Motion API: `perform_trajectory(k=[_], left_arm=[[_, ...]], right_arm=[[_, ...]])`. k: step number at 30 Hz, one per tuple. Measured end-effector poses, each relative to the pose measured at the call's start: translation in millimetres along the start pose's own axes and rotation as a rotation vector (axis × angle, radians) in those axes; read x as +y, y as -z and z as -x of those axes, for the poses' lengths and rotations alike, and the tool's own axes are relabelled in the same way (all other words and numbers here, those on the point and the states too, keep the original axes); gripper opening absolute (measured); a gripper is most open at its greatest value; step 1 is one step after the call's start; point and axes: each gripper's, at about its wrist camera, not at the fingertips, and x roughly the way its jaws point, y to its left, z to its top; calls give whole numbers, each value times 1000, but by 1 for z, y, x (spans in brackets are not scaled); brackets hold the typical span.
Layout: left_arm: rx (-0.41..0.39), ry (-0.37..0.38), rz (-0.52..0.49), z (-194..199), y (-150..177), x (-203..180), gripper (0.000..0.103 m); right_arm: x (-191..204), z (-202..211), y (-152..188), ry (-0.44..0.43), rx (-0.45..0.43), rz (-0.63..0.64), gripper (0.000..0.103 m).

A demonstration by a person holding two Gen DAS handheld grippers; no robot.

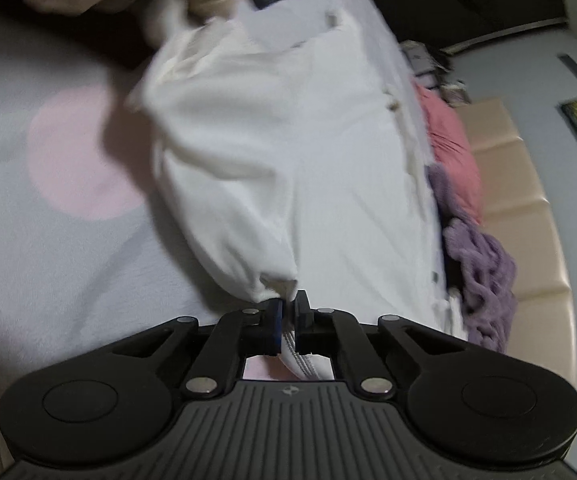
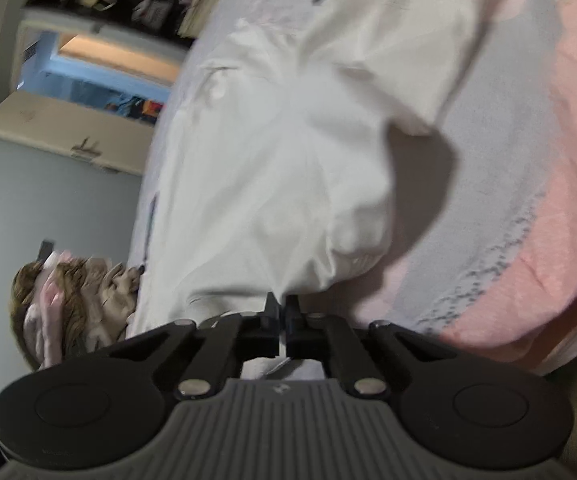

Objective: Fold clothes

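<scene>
Both claws are pinching the same white garment (image 1: 288, 152): the left claw (image 1: 287, 312) is clamped on a gathered, ribbed-looking edge, and the right claw (image 2: 281, 312) is closed tight on another bit of hem. The garment is hanging partly off the bed (image 1: 48, 240), its long axis running straight away from both claws, so neither is really nearer. It's soft, thick, wrinkly cloth on a grey sheet with pink dots, and everything's blurry.

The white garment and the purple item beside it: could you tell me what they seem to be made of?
White garment: soft matte woven or knit cloth, probably cotton; it creases and bunches. Purple item: chunky, loopy, fuzzy yarn, likely a knit; blur leaves it uncertain.
</scene>
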Motion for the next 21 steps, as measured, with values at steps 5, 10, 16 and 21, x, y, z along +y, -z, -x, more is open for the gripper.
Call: perform_trajectory(k=[5,10,16,21], left_arm=[[-44,161,-43,39,-5,-12,3],[13,139,-44,51,-9,-10,3],[211,-134,-110,24,14,15,2],[209,-199,-295,37,2,-20,2]], right_arm=[[20,28,-6,-173,-23,60,3],[23,35,-8,-170,43,64,3],[7,9,7,106,186,114,15],[14,31,-1,115,178,201,34]])
